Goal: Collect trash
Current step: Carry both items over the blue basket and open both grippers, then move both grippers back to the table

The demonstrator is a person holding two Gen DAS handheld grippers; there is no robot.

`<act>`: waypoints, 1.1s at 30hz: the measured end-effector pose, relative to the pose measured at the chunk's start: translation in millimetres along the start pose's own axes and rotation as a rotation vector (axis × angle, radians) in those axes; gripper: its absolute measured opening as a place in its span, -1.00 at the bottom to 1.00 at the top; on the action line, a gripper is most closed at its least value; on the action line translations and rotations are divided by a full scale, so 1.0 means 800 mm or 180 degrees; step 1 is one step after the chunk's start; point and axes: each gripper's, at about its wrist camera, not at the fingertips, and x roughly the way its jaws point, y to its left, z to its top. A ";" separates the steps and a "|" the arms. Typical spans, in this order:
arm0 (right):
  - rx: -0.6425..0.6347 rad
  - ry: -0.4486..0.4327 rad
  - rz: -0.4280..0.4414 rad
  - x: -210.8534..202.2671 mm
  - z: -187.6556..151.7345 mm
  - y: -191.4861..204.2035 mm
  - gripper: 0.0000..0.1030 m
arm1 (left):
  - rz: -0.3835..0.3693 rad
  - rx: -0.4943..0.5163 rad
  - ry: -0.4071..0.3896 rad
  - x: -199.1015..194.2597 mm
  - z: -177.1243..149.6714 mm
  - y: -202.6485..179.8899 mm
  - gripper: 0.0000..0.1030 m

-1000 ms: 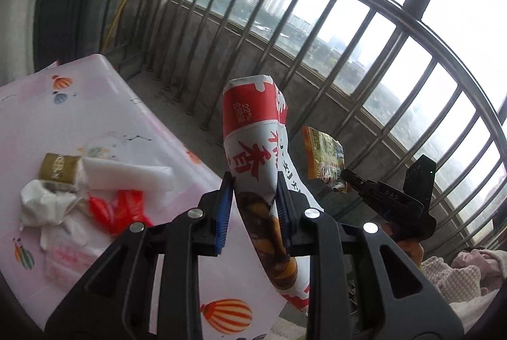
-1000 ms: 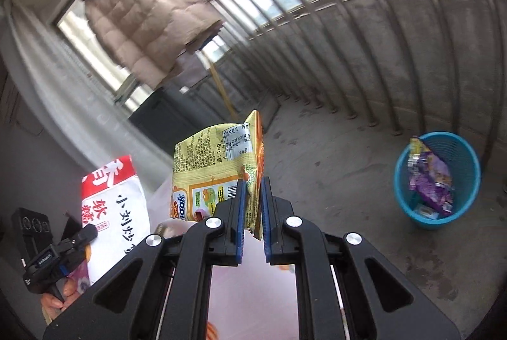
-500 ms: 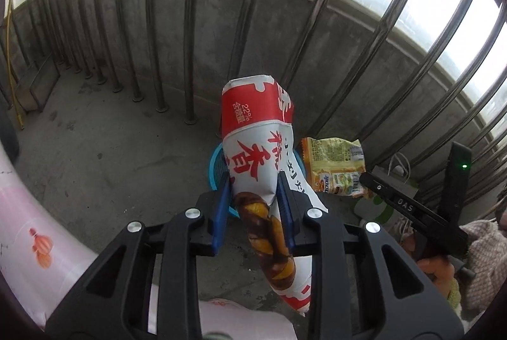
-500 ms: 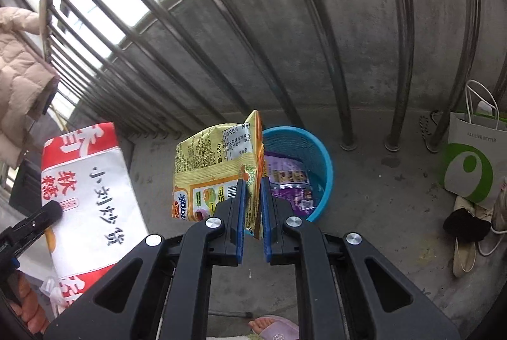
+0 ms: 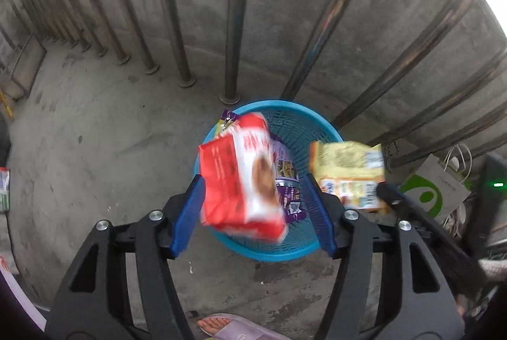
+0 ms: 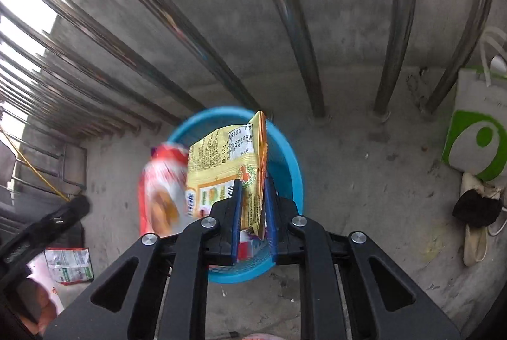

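Note:
A blue plastic basket (image 5: 294,251) stands on the concrete floor by the railing; it also shows in the right wrist view (image 6: 285,150). My left gripper (image 5: 253,213) is open above it. A red and white snack bag (image 5: 240,181), blurred, falls free between its fingers toward the basket and shows in the right wrist view (image 6: 158,188). My right gripper (image 6: 253,213) is shut on a yellow snack packet (image 6: 221,159) over the basket; the packet also shows in the left wrist view (image 5: 348,169). Purple wrappers (image 5: 285,181) lie inside the basket.
Steel railing bars (image 5: 234,14) and a low concrete wall stand behind the basket. A white and green paper bag (image 6: 475,131) and shoes (image 6: 475,213) sit to the right. A loose wrapper (image 6: 68,265) lies on the floor at left. A slippered foot (image 5: 228,325) is near.
Both grippers swung down over the basket. My left gripper opened and let go of the red and white bag, which is dropping. The right still holds the yellow packet.

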 end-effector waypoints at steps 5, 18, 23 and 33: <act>-0.0097 0.0140 0.0020 0.028 -0.008 0.003 -0.44 | -0.0023 0.0020 -0.0175 -0.045 0.000 0.016 0.30; -0.0236 0.0052 0.0446 -0.007 -0.014 0.044 -0.18 | 0.0168 -0.0214 -0.0704 -0.257 -0.075 0.083 0.47; -0.0554 0.0220 0.0351 0.019 -0.019 0.102 0.36 | 0.0255 -0.0548 -0.0894 -0.340 -0.163 0.133 0.49; -0.1158 0.0935 -0.0400 0.172 -0.038 0.129 -0.49 | 0.0904 -0.1320 -0.1056 -0.423 -0.335 0.213 0.50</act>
